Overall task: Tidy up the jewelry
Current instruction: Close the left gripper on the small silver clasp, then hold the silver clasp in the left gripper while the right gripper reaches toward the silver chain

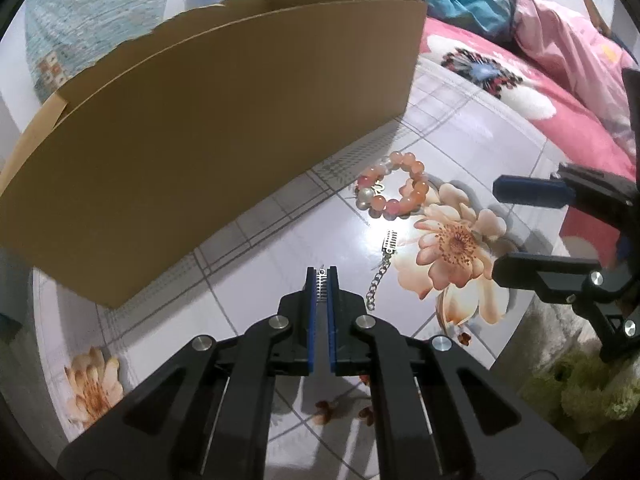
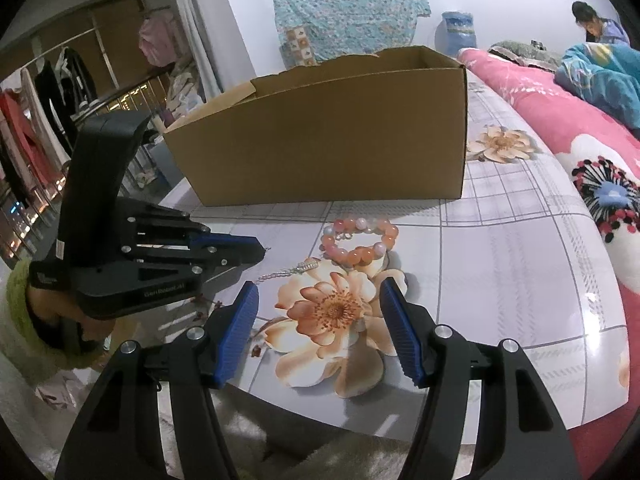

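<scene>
From the left wrist, the left gripper (image 1: 322, 276) is clamped on one metal end of a silver chain (image 1: 380, 280), whose other end lies loose on the tabletop near the beaded bracelet (image 1: 394, 190) in front of the cardboard box (image 1: 200, 140); the thin clasp could slip out, or the trailing chain snag the bracelet on lifting. From the right wrist, the right gripper (image 2: 318, 292) hovers with jaws open and empty, angled down (near the table's near edge).

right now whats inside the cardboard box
Only bare inner walls of the cardboard box show near its open top. Its floor is hidden behind the front wall, so any contents cannot be seen.
</scene>
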Tool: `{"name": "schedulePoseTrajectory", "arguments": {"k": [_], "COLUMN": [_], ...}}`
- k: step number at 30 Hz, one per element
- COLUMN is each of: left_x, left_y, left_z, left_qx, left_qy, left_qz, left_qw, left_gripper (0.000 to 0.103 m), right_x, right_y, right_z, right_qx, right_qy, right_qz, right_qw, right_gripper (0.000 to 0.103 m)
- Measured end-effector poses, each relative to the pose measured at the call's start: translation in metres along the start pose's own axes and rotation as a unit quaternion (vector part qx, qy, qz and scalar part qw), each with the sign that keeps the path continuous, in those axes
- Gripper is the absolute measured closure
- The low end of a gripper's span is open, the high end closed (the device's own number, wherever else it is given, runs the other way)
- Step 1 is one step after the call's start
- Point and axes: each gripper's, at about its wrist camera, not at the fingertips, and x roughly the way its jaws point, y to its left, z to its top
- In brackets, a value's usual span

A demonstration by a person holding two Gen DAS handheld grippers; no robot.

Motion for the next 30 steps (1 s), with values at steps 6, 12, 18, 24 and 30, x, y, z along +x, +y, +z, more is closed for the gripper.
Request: {"name": "schedulePoseTrajectory", "arguments": {"k": [6,12,18,24,30], "left_x": [-0.013,-0.017,-0.015,-0.013,-0.013], "left_y": [0.019,0.035,0.040,0.043,0.043], "left_z": [-0.010,-0.019,-0.026,-0.033,-0.035], "left_qx": [-0.063,-0.095,-0.094,-0.097,-0.097], "left_qy": [-0.026,-0.042,-0.051,-0.057,-0.063], "left_qz": [0.007,0.016,0.010,-0.004,-0.009], "left_qw": [0.9977,0.9945,0.9942,0.9937,0.9932], "left_gripper": [0.099,0.099,0.099,0.099,0.099], "right_x": [0.005,0.026,0.045,0.065,0.071], "right_y": [0.014,0.033,0.036,0.035,0.034], "right_z": [0.005,0.012,0.023,0.031,0.036], "right_qx": [-0.016,-0.045,-0.053,-0.056,-0.050], "right_qy": [0.005,0.035,0.056,0.080,0.094], "right_qz": [0.011,0.013,-0.012,-0.048,-0.056], "right_qw": [1.000,0.998,0.997,0.994,0.993], "right_gripper": [0.044,0.056,0.062,0.071,0.085]}}
